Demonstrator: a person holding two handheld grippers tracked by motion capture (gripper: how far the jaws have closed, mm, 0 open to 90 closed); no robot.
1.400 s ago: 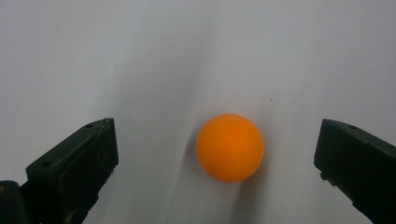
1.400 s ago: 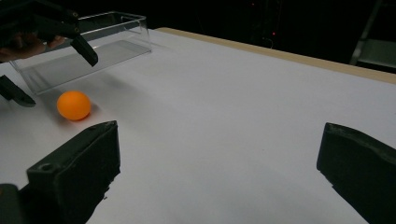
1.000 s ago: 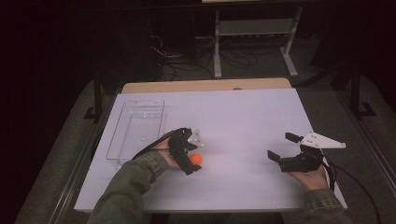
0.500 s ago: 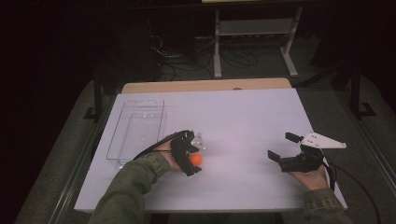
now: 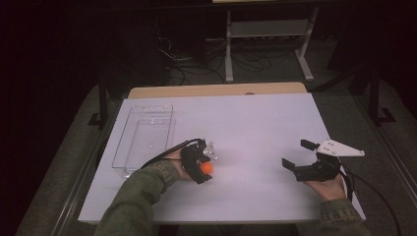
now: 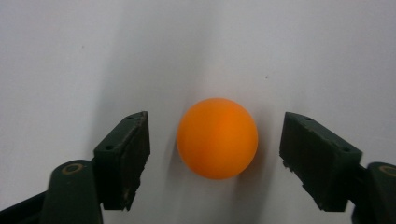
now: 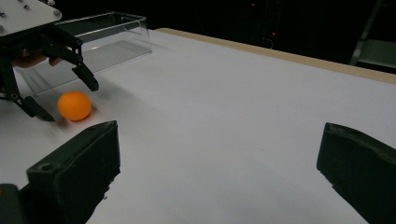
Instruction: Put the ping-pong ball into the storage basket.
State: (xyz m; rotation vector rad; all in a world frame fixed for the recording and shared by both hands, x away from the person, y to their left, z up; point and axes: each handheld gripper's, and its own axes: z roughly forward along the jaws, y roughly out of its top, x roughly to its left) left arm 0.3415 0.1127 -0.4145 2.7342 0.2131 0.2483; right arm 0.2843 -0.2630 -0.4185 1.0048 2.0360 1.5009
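At the left of the white table [image 5: 255, 123] lies a clear plastic tray [image 5: 145, 135], its long side running from near to far. Just to its right, near the person's side, the left gripper [image 5: 202, 167] points down at the tabletop with an orange ball [image 5: 206, 168] between its jaws. In the left gripper view the ball [image 6: 217, 138] rests on the white surface midway between the two black jaws, with a gap of bare table showing on each side, so neither pad touches it. The jaws have just been closing in around the ball and now stand partly spread, not yet pinching it. Well apart to the right, near the table's right edge, the right gripper [image 5: 297, 156] is held low over bare table, its jaws spread wide with nothing between them.
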